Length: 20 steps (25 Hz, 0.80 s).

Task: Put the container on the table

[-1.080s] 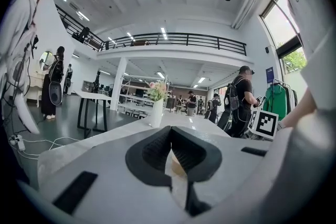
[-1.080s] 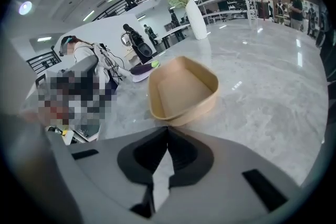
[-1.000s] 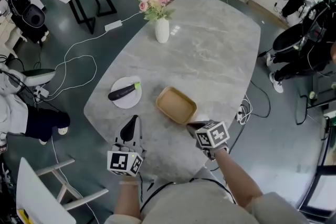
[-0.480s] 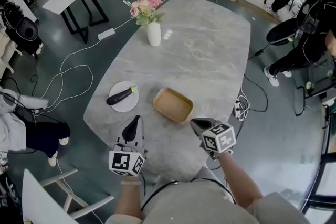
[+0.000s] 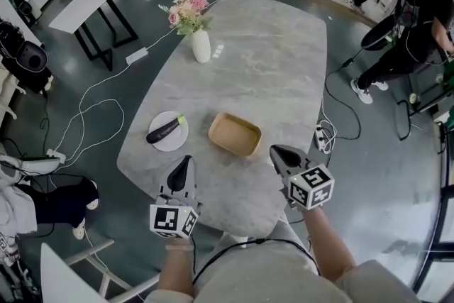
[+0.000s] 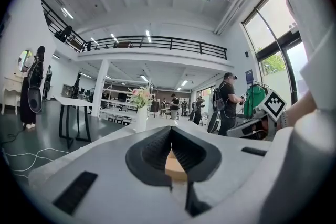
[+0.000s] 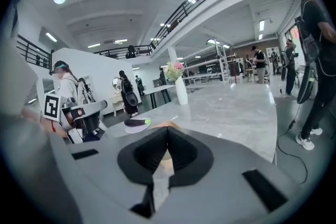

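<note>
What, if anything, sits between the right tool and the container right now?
Nothing visible. Only bare table lies between the right tool, jaws together, and the container, which already rests on the table. The plate with the eggplant sits off to the container's left.

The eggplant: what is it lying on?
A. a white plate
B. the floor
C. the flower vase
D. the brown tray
A: the eggplant lies across the white plate on the table, to the left of the brown container.
</note>
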Each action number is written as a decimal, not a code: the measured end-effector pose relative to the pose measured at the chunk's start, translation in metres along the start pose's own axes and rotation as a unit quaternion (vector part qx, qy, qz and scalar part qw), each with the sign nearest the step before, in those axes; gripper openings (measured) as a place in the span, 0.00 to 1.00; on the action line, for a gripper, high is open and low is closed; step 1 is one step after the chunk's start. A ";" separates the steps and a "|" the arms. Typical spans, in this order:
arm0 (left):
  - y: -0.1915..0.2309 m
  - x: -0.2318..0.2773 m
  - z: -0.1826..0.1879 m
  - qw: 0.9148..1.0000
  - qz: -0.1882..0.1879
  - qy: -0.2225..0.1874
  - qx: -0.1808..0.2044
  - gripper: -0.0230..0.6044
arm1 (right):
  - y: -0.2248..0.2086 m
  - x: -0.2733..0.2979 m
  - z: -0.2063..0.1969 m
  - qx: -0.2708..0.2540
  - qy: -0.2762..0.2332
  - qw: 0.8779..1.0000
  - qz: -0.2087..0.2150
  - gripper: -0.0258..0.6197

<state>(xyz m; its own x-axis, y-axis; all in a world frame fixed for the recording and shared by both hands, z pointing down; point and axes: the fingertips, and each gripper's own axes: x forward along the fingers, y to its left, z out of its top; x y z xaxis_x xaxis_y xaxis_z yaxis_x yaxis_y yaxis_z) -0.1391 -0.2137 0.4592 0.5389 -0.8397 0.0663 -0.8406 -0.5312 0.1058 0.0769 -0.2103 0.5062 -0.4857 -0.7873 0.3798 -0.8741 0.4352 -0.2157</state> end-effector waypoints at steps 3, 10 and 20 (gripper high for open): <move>0.002 -0.007 0.003 1.000 -0.009 -0.003 0.005 0.04 | 0.005 -0.011 0.015 -0.007 -0.045 0.999 -0.010 0.05; 0.011 -0.017 0.020 1.000 -0.010 -0.018 0.016 0.04 | 0.017 -0.027 0.036 -0.021 -0.095 0.995 -0.025 0.05; 0.012 -0.037 0.027 0.999 0.030 -0.032 0.015 0.04 | 0.024 -0.039 0.053 -0.054 -0.134 0.990 -0.005 0.05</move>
<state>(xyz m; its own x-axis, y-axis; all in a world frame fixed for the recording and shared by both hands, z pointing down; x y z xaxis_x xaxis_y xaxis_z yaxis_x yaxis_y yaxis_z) -0.1703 -0.1919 0.4312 0.4845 -0.8748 0.0083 -0.8727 -0.4826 0.0740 0.0753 -0.1925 0.4390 -0.4712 -0.8728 0.1269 -0.8812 0.4598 -0.1098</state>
